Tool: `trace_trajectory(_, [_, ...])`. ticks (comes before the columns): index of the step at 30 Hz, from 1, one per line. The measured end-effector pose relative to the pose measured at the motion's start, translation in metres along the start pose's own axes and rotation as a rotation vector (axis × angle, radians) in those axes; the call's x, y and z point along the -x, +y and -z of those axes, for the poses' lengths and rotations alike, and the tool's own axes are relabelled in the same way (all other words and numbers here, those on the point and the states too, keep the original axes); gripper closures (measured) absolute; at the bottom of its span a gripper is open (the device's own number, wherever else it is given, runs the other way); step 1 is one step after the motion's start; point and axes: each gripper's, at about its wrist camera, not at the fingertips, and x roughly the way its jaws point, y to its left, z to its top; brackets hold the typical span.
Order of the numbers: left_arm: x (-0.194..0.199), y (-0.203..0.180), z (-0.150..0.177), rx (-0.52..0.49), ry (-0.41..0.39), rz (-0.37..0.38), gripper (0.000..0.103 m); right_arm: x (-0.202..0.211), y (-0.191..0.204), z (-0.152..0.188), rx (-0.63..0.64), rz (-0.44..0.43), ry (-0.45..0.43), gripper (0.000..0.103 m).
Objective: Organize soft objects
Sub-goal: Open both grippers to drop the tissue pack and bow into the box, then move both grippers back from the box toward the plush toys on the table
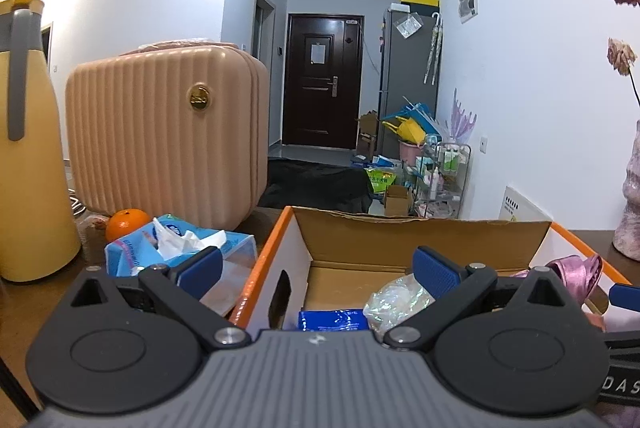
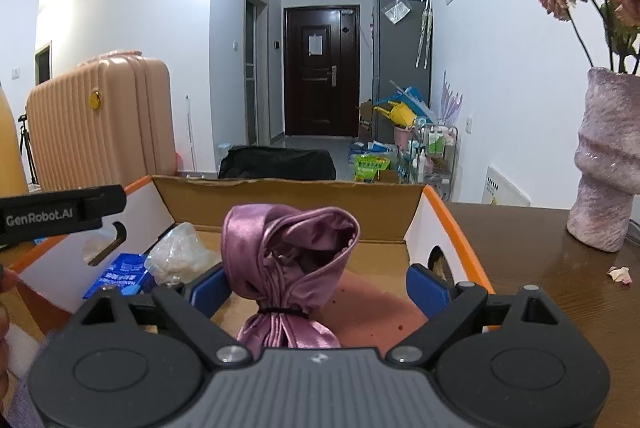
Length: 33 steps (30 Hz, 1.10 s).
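A cardboard box with orange edges [image 1: 262, 260] [image 2: 452, 224] stands on the brown table. In it lie a clear crinkled bag [image 1: 396, 302] [image 2: 180, 256], a blue packet [image 1: 334, 320] [image 2: 120, 276] and a pink pad [image 2: 368, 304]. My left gripper [image 1: 318, 270] is open over the box's left wall, with nothing between its fingers. A blue tissue pack [image 1: 180, 248] lies outside the box to the left. My right gripper [image 2: 319, 292] is open; a purple satin cloth [image 2: 288, 256] [image 1: 576, 268] tied with a black band stands between its fingers, well apart from the right pad [image 2: 428, 290].
A pink ribbed suitcase [image 1: 168, 132] [image 2: 100, 124] stands behind the box at the left, beside a yellow jug [image 1: 32, 148] and an orange [image 1: 126, 224]. A mauve vase [image 2: 608, 164] with dried roses stands on the table at the right, a fallen petal [image 2: 619, 274] near it.
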Motion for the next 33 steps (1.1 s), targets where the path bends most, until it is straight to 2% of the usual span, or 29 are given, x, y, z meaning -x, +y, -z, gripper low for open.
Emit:
trace_trajectory(2, [0.006, 0.003, -0.001, 0.008, -0.012, -0.002, 0.0, 0.006, -0.001, 0.0, -0.011, -0.002, -0.02, 0.007])
trace_trajectory(4, [0.012, 0.007, -0.002, 0.014, -0.02, 0.001, 0.0, 0.013, -0.004, -0.001, -0.024, -0.004, -0.036, 0.0])
trace_trajectory(10, [0.034, 0.015, -0.002, 0.027, -0.042, 0.021, 0.0, 0.041, -0.003, -0.004, -0.031, -0.007, -0.105, 0.0])
trace_trajectory(18, [0.06, 0.022, 0.001, 0.014, -0.067, 0.003, 0.0, 0.069, -0.004, 0.002, -0.052, 0.014, -0.148, 0.0])
trace_trajectory(33, [0.109, 0.036, 0.02, -0.027, -0.076, -0.026, 0.0, 0.118, -0.011, 0.022, -0.07, 0.047, -0.17, 0.0])
